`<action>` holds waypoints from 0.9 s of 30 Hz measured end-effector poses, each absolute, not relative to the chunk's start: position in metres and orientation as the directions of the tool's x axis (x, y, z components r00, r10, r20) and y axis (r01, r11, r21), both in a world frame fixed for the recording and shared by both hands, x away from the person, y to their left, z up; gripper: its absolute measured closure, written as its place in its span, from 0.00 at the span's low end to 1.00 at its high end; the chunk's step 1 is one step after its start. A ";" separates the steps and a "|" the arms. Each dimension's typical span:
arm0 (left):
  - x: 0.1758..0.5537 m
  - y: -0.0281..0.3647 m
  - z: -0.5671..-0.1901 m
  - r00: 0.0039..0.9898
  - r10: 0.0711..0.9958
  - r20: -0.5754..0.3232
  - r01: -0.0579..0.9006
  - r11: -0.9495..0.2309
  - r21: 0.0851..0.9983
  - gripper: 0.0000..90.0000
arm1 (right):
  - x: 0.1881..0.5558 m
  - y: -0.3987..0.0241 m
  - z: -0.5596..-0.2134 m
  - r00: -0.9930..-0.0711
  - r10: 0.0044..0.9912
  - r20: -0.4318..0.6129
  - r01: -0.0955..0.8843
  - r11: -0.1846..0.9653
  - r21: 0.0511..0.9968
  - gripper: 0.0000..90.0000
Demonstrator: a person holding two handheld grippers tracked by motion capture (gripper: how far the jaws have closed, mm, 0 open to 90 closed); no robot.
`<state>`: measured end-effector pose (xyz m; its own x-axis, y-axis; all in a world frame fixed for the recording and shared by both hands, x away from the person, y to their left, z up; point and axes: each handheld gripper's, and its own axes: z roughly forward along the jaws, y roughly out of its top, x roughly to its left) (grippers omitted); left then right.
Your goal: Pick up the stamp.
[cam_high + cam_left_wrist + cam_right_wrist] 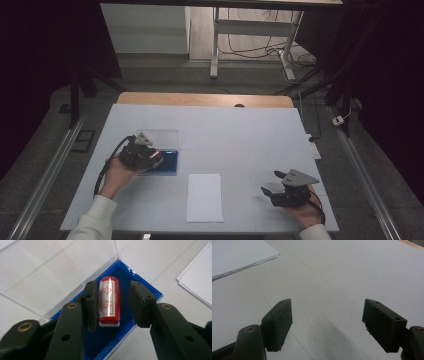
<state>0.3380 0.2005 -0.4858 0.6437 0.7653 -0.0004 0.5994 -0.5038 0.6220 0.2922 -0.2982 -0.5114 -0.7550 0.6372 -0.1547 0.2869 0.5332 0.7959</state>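
Note:
A red cylindrical stamp with a white label and red characters lies on its side in a blue case, whose clear lid is folded open behind it. My left gripper straddles the stamp. One pad sits close against its side, and a gap shows at the other pad. From above, the left gripper reaches over the blue case at the table's left. My right gripper rests at the front right, open, with bare table between its jaws.
A stack of white paper lies at the front middle of the white table, between the two hands. The paper's corner shows in the right gripper view. A desk frame and cables stand on the floor beyond the table.

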 end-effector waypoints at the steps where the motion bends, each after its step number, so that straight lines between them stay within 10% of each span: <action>1: 0.338 0.201 -0.487 0.643 0.766 -0.004 0.602 -0.502 0.621 0.67 | 0.292 -0.299 -0.511 -0.753 0.639 -0.157 0.287 0.534 0.795 0.26; 27: 0.338 0.202 -0.487 0.657 0.754 0.005 0.588 -0.517 0.623 0.78 | 0.293 -0.299 -0.513 -0.752 0.638 -0.164 0.289 0.543 0.789 0.26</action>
